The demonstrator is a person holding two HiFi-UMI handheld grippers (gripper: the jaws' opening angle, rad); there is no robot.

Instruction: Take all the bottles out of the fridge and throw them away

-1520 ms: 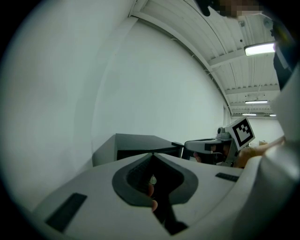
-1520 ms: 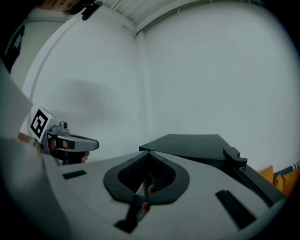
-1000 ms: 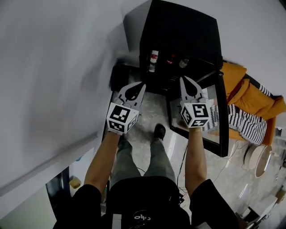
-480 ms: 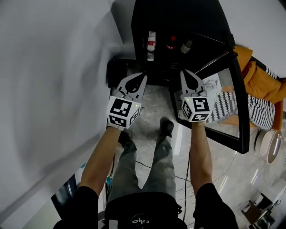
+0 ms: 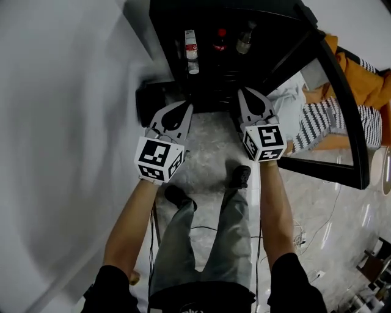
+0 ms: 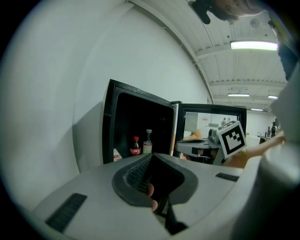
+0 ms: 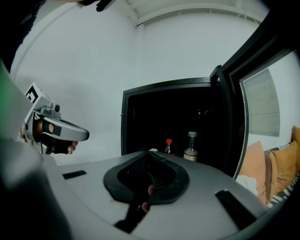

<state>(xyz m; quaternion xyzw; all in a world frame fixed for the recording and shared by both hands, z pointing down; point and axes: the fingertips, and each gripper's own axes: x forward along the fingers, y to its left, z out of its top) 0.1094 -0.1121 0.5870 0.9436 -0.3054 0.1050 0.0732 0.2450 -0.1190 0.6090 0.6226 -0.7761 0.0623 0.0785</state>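
The black fridge stands open on the floor ahead. Three bottles stand inside: a clear one with a red label, a dark cola bottle with a red cap and another clear one. In the left gripper view I see the cola bottle and a clear bottle. They show in the right gripper view too, the cola bottle beside the clear bottle. My left gripper and right gripper are both shut and empty, side by side just short of the fridge opening.
The fridge's glass door swings out to the right. Behind it lie orange and striped fabrics. A black box sits at the fridge's left against the white wall. Cables run over the pale floor by the person's shoes.
Both grippers have sunk lower in front of the fridge, still shut. The fridge and its door now fill the top of the head view, and the bottles show more plainly.
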